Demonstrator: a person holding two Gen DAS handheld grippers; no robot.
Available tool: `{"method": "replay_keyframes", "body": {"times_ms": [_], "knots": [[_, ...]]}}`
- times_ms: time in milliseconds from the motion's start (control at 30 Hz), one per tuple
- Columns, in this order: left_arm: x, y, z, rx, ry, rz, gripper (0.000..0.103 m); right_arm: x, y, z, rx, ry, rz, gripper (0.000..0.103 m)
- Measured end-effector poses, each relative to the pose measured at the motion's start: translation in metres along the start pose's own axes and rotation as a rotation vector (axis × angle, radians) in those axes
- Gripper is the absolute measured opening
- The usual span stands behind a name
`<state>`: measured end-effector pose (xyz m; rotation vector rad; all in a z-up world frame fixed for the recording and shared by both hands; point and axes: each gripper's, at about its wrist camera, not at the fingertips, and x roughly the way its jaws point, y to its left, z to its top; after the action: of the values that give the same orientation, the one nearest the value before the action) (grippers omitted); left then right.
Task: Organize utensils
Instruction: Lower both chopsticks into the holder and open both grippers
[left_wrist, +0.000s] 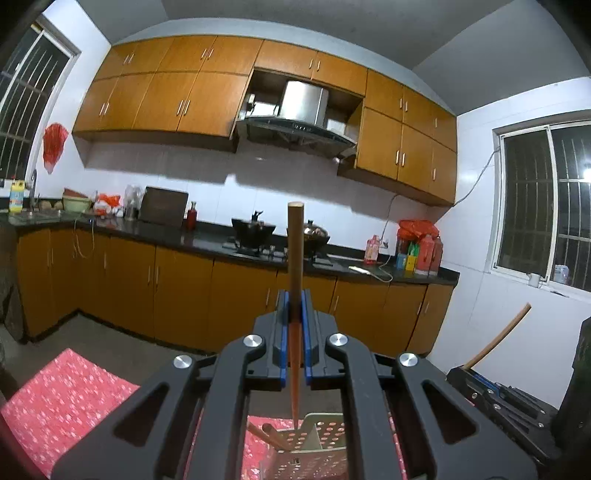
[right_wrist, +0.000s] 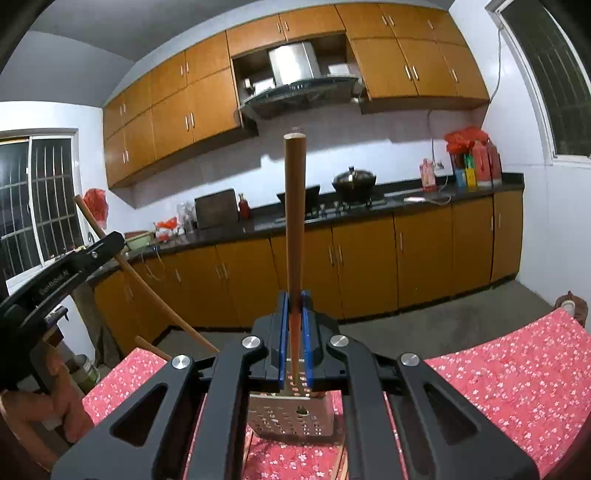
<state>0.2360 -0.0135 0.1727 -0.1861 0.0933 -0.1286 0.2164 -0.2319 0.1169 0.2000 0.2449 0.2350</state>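
- Left gripper (left_wrist: 294, 295): clamped on one wooden chopstick (left_wrist: 295, 251), blue pads tight on both sides of its lower half.
- Chopstick in the left gripper: nearly upright, long axis vertical — thick blunt end up against the kitchen wall, thin reddish tip down, just over the open top of the perforated holder (left_wrist: 314, 439).
- Holder on the red flowered tablecloth (left_wrist: 66, 398), directly below both grippers; one more wooden stick (left_wrist: 264, 435) lying across beside the holder's rim, touching or not cannot be told.
- Step in hand, as judged: carrying a chopstick to the holder, tip-first, with each hand at the same time.
- Right gripper (right_wrist: 294, 299): closed on a second chopstick (right_wrist: 294, 229), gripped low on the shaft in the same manner.
- This second chopstick also upright — blunt end up, thin end down and apparently just inside the holder's (right_wrist: 291, 421) mouth or right over it; exact depth hidden behind the gripper body.
- Next move, as a judgement: keeping each stick vertical over an open compartment, lowering until the tip is well inside, then parting the pads so that it drops.
- Care needed: two grippers close together over one small opening, so risk of the sticks knocking each other or the rim.
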Motion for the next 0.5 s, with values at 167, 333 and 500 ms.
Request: {"method": "replay_keyframes", "body": {"times_ms": [167, 333, 500], "knots": [[0.016, 0.003, -0.017, -0.011, 0.061, -0.011, 0.007, 0.013, 0.0, -0.007, -0.004, 0.052, -0.001, 0.008], [0.029, 0.009, -0.028, -0.013, 0.115, -0.022, 0.012, 0.032, -0.003, -0.013, 0.017, 0.139, -0.007, 0.008], [0.021, 0.012, -0.027, -0.003, 0.092, -0.026, 0.021, 0.025, -0.002, -0.012, 0.017, 0.132, -0.007, 0.009]]}}
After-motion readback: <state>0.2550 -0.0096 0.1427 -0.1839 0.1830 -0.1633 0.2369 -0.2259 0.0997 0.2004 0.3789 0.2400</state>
